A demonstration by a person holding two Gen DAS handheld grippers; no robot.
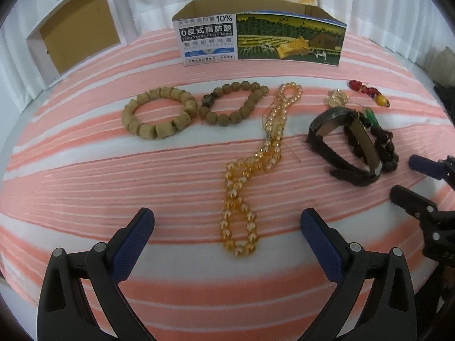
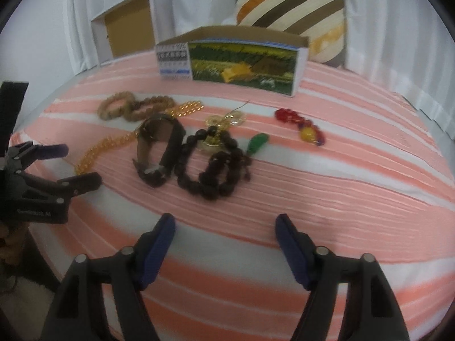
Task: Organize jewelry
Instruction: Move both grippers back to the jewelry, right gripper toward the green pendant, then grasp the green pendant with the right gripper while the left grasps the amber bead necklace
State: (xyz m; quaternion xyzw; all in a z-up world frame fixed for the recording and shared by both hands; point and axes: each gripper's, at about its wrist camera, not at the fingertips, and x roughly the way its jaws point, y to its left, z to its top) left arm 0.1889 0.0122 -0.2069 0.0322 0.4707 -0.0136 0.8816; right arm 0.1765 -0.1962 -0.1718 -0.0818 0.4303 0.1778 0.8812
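Two tongs hang over a bed with a pink and white striped cover (image 1: pixel 85 176), both tilted downward. Left tongs (image 1: pixel 227 224) stand wide open and hold nothing; an amber bead string (image 1: pixel 241 199) lies on the cover between the fingers, with the pads clear of it, and runs away ahead of them. Right tongs (image 2: pixel 224 224) also stand open and empty, their fingers (image 2: pixel 159 241) hovering above bare cover. No earlier view is given to compare.

Just ahead of the right tongs lies a dark bead bracelet (image 2: pixel 210 167), touching a black watch (image 2: pixel 159 147) on its left. A green pendant (image 2: pixel 257 142) sits just right of the dark beads, and a red bead charm (image 2: pixel 298 125) lies farther right. Small gold pieces (image 2: pixel 224 125) rest beyond the dark beads.

Ahead and left of the left tongs are two wooden bracelets, a pale one (image 1: pixel 157 112) and a browner one (image 1: pixel 233 103), side by side.

Farthest out, an open printed box (image 1: pixel 261 39) stands at the back, with a box lid (image 1: pixel 74 31) to its left and a striped pillow (image 2: pixel 290 11) behind.
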